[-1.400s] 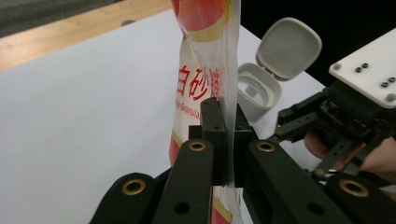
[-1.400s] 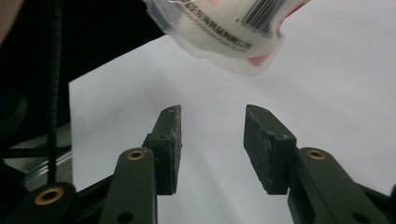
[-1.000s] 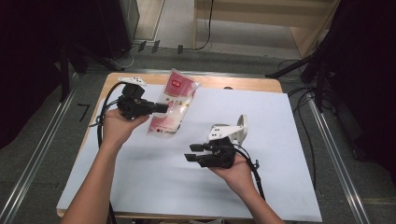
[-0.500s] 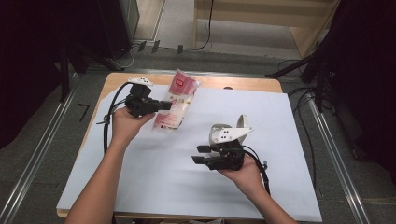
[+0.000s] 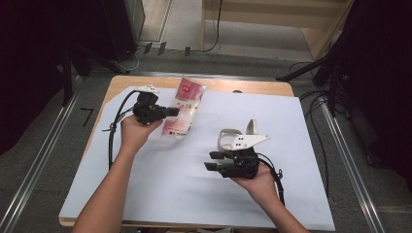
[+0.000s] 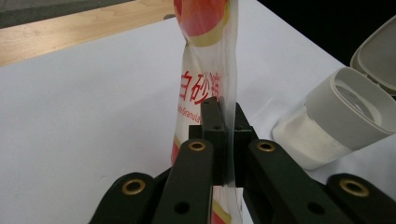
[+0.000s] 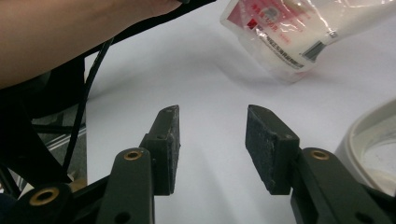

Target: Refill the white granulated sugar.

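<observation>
A clear plastic sugar bag (image 5: 187, 104) with a red and white label lies slanted at the table's back left. My left gripper (image 5: 172, 112) is shut on its edge. In the left gripper view the film of the bag (image 6: 205, 70) is pinched between the jaws of the left gripper (image 6: 223, 121). A white container (image 5: 228, 138) with its flip lid (image 5: 251, 127) up stands right of centre; white powder shows inside the container (image 6: 331, 116). My right gripper (image 5: 214, 161) is just in front of the container, pointing left. The right gripper (image 7: 212, 126) is open over bare sheet, with the bag (image 7: 289, 32) farther off.
A white sheet (image 5: 160, 194) covers most of the wooden table (image 5: 121, 85). Black cables trail from both grippers, one along the left table edge (image 5: 112, 136). Metal rails (image 5: 43, 160) run along the floor on both sides. Dark equipment stands beyond the table.
My left hand has sunk a little with the bag, whose lower end now lies nearer the sheet. My right hand has shifted slightly to the right, jaws unchanged.
</observation>
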A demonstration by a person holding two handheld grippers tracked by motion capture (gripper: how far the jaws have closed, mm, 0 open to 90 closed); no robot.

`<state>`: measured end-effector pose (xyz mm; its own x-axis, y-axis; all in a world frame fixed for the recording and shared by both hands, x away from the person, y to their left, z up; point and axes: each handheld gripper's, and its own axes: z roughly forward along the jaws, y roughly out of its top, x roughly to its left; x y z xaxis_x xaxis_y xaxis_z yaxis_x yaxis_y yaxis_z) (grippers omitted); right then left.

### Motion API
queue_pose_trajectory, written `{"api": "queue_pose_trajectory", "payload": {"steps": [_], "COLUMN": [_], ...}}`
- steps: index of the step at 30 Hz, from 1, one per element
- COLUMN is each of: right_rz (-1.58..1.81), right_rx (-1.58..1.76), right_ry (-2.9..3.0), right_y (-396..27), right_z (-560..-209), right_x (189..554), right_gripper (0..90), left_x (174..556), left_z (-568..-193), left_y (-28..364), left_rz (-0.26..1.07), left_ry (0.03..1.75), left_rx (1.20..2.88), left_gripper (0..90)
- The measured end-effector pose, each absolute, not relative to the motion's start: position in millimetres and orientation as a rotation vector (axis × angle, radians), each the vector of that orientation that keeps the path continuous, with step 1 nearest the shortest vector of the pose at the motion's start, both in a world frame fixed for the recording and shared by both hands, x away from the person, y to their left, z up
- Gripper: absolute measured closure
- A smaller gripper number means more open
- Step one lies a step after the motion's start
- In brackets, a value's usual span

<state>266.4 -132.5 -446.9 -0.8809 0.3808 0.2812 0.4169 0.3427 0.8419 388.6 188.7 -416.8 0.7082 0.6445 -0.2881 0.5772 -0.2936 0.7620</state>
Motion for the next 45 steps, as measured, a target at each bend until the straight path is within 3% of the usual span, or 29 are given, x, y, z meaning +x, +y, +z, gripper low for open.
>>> {"api": "queue_pose_trajectory", "payload": {"steps": [32, 45], "right_rz": [-1.56, -1.546], "right_rx": [-0.774, -0.77], "right_ry": [-2.636, -2.655], "right_y": [-135.6, -134.0], "right_z": [-454.7, -456.8], "right_x": [256.3, 256.0], "right_gripper": [56.2, 56.3], "left_x": [357.5, 354.4], "left_z": [-434.9, -434.9], "left_y": [228.8, 233.7], "left_rz": [0.018, -0.011], "left_ry": [0.826, 0.806], "left_rx": [2.075, 2.076], "left_gripper": [88.4, 82.6]}}
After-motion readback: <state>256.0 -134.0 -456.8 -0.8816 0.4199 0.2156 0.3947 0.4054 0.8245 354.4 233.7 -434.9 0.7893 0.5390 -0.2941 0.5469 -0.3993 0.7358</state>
